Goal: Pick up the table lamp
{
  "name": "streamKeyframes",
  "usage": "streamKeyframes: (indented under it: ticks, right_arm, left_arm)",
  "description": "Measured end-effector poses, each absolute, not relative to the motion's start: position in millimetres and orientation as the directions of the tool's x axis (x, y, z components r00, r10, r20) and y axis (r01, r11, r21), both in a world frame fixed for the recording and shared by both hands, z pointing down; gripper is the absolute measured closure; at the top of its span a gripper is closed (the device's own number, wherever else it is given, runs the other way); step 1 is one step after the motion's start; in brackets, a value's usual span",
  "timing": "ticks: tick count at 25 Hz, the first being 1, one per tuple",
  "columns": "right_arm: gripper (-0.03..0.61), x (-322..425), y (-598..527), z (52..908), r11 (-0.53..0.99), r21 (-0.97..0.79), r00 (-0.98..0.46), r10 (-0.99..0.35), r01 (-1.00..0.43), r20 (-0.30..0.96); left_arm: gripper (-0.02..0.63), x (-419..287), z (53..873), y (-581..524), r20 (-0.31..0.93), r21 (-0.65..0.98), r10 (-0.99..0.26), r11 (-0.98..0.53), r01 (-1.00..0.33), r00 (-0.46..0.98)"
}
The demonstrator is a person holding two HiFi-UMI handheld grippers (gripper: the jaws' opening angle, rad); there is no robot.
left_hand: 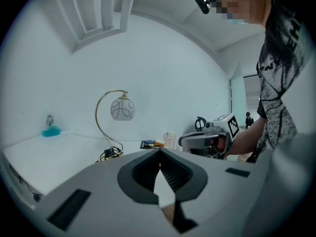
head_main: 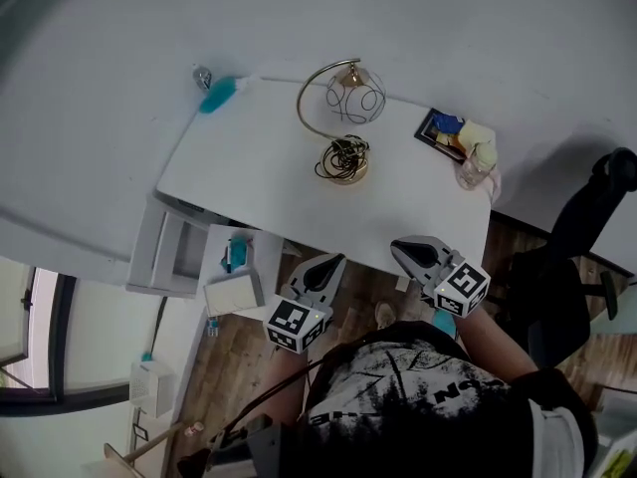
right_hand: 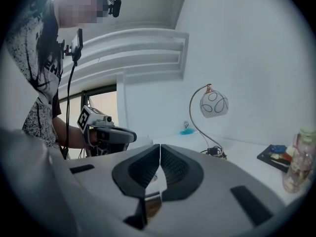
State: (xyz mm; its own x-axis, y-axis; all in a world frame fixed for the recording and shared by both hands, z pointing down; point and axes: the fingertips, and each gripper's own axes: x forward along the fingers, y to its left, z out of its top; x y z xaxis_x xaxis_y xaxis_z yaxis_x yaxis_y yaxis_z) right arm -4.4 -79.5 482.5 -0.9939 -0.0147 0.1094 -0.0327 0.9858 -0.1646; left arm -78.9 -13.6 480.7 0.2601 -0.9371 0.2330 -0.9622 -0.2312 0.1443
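Observation:
The table lamp (head_main: 343,103) stands at the back middle of the white table (head_main: 249,182). It has a gold arched stem, a white globe shade with dark loops, and a cord coiled on its round base (head_main: 343,162). My left gripper (head_main: 333,261) and right gripper (head_main: 398,247) hover side by side off the table's near edge, both shut and empty, well short of the lamp. In the left gripper view the lamp (left_hand: 121,108) rises left of the shut left gripper (left_hand: 159,151). In the right gripper view the lamp (right_hand: 213,104) stands right of the shut right gripper (right_hand: 160,146).
A teal object (head_main: 219,95) lies at the table's back left corner. A dark book (head_main: 441,130) and a plastic bottle (head_main: 478,162) sit at its right end. A white drawer unit (head_main: 184,252) stands below the left side, and a black office chair (head_main: 587,237) is on the right.

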Motion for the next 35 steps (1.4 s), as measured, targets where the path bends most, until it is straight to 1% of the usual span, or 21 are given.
streamKeyframes:
  ticks: [8,12,21,27,35]
  right_arm:
    - [0.558,-15,-138,494,0.985,-0.173,-0.991,0.04,0.017,0.131]
    - [0.558,-23,-155,492,0.983,-0.18,-0.991,0.065,0.043,0.12]
    - [0.558,-44,-186,499,0.986,-0.165,-0.992,0.051,0.031,0.119]
    - [0.558,-71,-204,500,0.986,-0.162,-0.994,-0.019,-0.036,0.109]
    - [0.558,-106,-237,508,0.972,-0.157,-0.98,-0.155,-0.173,0.122]
  left_arm:
    - [0.598,-96,491,-69,0.265,0.122,-0.943,-0.172,-0.977,0.199]
    - [0.598,-110,496,-86,0.284,0.127,-0.945,-0.131,-0.983,0.163]
    - [0.598,-145,485,-127,0.286,0.097,-0.946,-0.129,-0.987,0.152]
    - [0.598,-191,467,-155,0.265,0.047,-0.951,-0.154,-0.987,0.161]
    - [0.598,-249,466,-188,0.261,0.064,-0.937,-0.225,-0.972,0.234]
